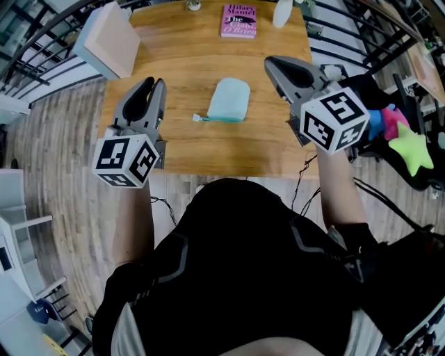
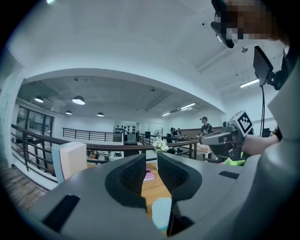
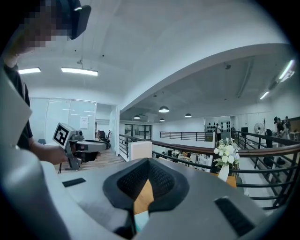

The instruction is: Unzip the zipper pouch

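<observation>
I hold my left gripper (image 1: 154, 85) out ahead of me, roughly level, its jaws a narrow slit apart with nothing between the pads. My right gripper (image 1: 268, 64) is out on the other side and angled a little inward toward the left one, its jaws closed tip to tip and empty. My left forearm (image 1: 135, 215) and right forearm (image 1: 337, 188) both reach forward from my torso, each gripper's marker cube (image 1: 126, 160) at its near end.

Bare table (image 1: 195, 149) lay open all round pouch (image 1: 230, 99); you had free way in from left, right, near side. Left gripper (image 1: 156, 83), right gripper (image 1: 270, 64) hung either side, well apart from it. Book (image 1: 238, 21), white bottle (image 1: 282, 12) stood at far edge. Pale box (image 1: 111, 38) blocked far left corner. Bright toys (image 1: 410, 151) lay off table, right.
</observation>
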Available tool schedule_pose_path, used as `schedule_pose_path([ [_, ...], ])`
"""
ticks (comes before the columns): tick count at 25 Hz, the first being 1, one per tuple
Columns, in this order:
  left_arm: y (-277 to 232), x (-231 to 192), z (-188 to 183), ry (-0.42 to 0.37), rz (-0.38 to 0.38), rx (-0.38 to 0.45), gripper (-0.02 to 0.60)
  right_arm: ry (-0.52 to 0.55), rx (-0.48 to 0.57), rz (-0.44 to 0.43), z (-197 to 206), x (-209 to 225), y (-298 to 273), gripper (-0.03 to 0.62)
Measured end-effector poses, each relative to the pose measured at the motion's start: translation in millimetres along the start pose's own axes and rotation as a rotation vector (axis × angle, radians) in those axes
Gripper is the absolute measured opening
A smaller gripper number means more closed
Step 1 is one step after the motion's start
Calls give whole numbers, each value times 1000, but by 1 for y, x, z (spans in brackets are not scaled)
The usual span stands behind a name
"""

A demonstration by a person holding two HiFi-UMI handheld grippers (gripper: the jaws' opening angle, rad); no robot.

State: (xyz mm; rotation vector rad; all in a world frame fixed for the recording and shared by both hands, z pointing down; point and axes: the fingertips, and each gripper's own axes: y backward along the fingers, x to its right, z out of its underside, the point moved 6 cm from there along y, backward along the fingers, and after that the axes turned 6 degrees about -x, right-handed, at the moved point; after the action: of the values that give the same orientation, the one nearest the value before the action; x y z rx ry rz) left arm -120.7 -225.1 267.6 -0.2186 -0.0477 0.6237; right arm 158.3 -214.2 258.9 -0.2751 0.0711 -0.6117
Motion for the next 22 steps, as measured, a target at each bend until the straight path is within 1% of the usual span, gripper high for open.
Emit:
schedule_pose_path([
  [3, 2, 0, -1, 4, -4, 2, 92, 21, -7, 1, 0, -3, 1, 8],
  [22, 8, -5, 4, 10, -22, -12, 91, 7, -23, 10, 4, -5, -9, 8],
])
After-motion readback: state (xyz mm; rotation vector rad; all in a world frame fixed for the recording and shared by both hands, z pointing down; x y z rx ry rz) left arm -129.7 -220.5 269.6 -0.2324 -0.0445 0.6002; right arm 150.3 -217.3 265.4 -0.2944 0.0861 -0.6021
